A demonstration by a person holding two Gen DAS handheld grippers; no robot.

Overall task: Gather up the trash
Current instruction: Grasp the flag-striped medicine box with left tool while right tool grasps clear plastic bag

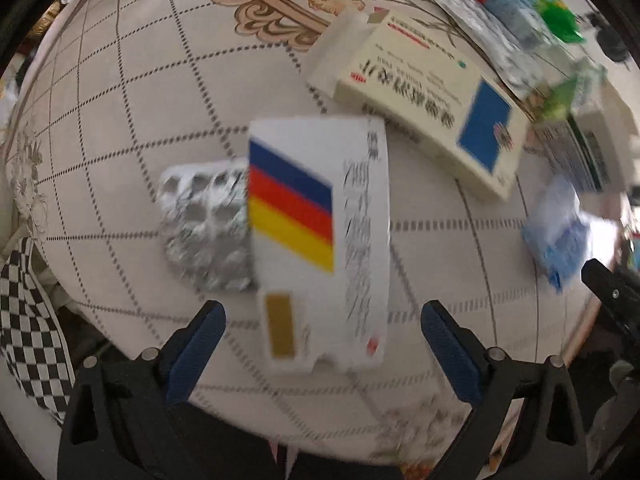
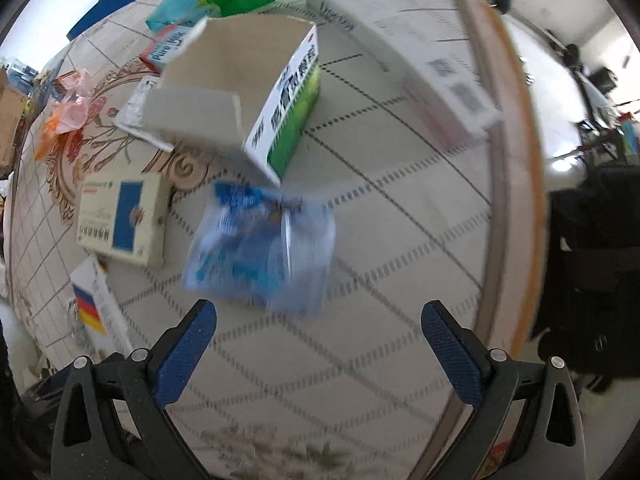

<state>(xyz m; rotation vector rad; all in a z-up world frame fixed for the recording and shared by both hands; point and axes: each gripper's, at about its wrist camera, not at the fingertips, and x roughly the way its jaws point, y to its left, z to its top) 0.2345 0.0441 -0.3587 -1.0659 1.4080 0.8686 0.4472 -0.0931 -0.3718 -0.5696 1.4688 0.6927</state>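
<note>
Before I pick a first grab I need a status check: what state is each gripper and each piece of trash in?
left gripper: open, holding nothing
right gripper: open, holding nothing
striped white box: lying flat, end flap loose
silver blister pack: lying flat, partly under the striped box
cream box: lying flat, end flap open
green-and-white box: top flaps open
blue plastic wrapper: crumpled, on the table

Trash spread over my table

A striped box (image 1: 320, 240) lies before my left gripper (image 1: 323, 320), a blister sheet (image 1: 204, 228) tucked under its left edge; a crumpled wrapper (image 2: 264, 248) lies before my right gripper (image 2: 319, 322), an opened carton (image 2: 248, 100) behind it.
</note>
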